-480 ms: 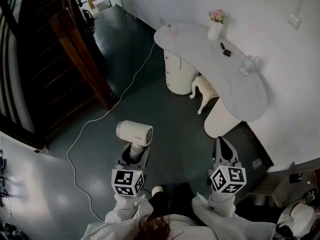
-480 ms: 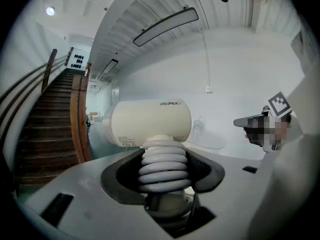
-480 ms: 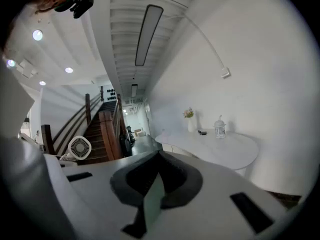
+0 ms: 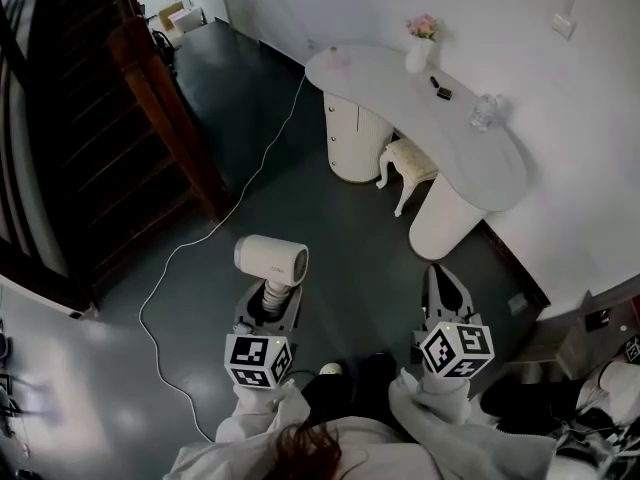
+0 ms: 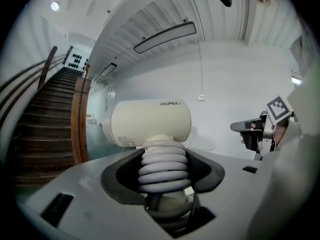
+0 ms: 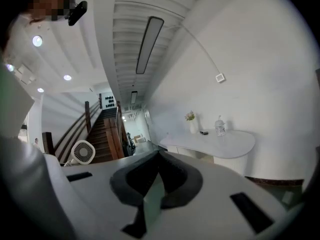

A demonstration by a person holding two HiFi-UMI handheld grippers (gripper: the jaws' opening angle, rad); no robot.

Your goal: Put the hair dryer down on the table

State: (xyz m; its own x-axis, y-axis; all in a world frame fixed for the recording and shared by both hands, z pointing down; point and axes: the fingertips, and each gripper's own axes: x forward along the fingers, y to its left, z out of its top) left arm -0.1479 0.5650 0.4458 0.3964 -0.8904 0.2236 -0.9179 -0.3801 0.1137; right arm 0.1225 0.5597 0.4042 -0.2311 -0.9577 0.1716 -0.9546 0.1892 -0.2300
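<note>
While the left gripper [image 4: 270,306] hangs over the dark floor [image 4: 330,218], its jaws are clamped on the ribbed handle [image 5: 163,169] of the hair dryer [image 4: 271,259]; the handle fills the gap between the pads. The dryer's cream barrel sits just past the jaw tips, crosswise to them, with the grille end toward the right gripper [image 4: 443,286]. So the dryer is up in the air, well apart from the table [image 4: 500,183].

Right gripper: jaws together, nothing between them. It's roughly level with the left one and well apart from it.

The table is ahead of the right gripper, slightly to its right. On the far part of the top: vase with pink flowers [image 4: 420,46], clear bottle [image 4: 483,114], small dark item [image 4: 441,92]. White stool [image 4: 404,165] sits under the table's near edge.

White cord [image 4: 190,248] runs along the floor, left of and ahead of the left gripper. Wooden staircase [image 4: 150,98] is ahead-left of it.
</note>
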